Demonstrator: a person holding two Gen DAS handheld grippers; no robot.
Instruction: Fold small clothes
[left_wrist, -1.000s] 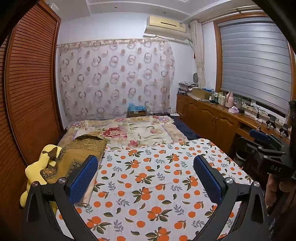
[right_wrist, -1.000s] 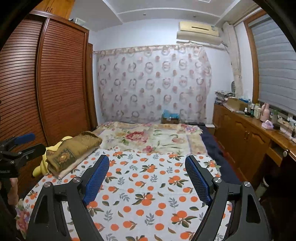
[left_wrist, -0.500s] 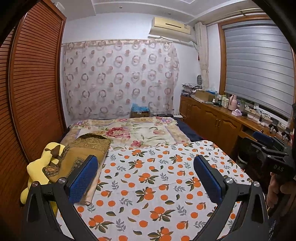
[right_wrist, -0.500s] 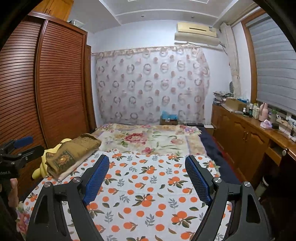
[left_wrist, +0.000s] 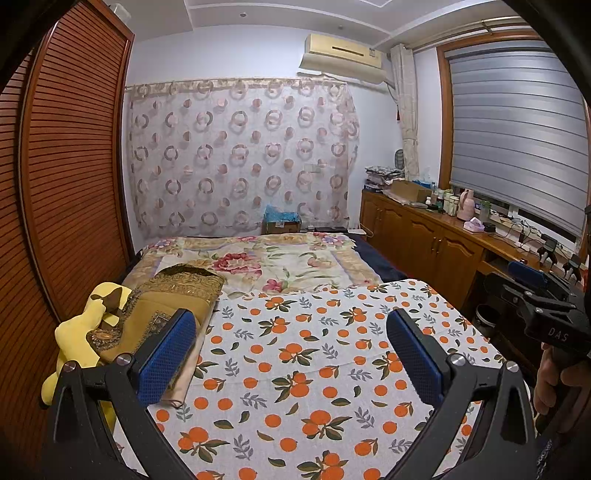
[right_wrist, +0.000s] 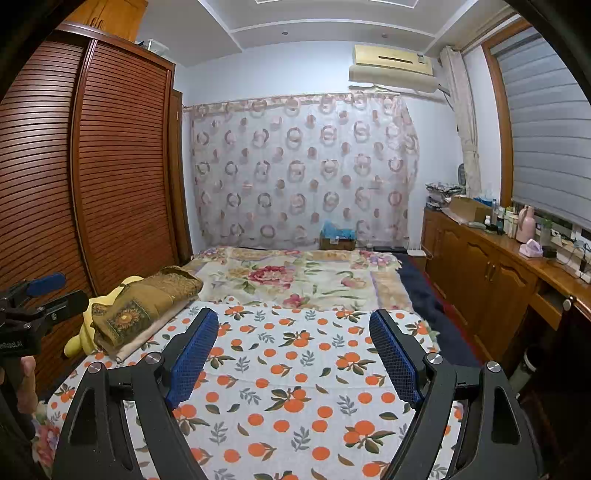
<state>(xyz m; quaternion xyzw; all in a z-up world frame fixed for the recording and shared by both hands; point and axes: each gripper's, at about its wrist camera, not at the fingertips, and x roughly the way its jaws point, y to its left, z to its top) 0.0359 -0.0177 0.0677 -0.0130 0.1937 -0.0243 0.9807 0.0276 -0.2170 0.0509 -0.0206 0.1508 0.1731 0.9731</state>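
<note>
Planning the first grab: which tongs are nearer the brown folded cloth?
Left. The left tongs hang right beside the cloth; the right tongs are farther right.

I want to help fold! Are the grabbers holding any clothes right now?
No, nothing is held. The left gripper and the right gripper both stand open above the orange-print cloth, with only air between their fingers.

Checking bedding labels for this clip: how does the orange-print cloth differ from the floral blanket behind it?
The orange-print cloth is white with small scattered oranges and leaves; the floral blanket is cream with large red flowers. The cloth lies nearest the camera, under both open tools; the blanket lies farther back, toward the curtain. The cloth's far edge overlaps the blanket. Both lie spread flat on the bed.
</note>
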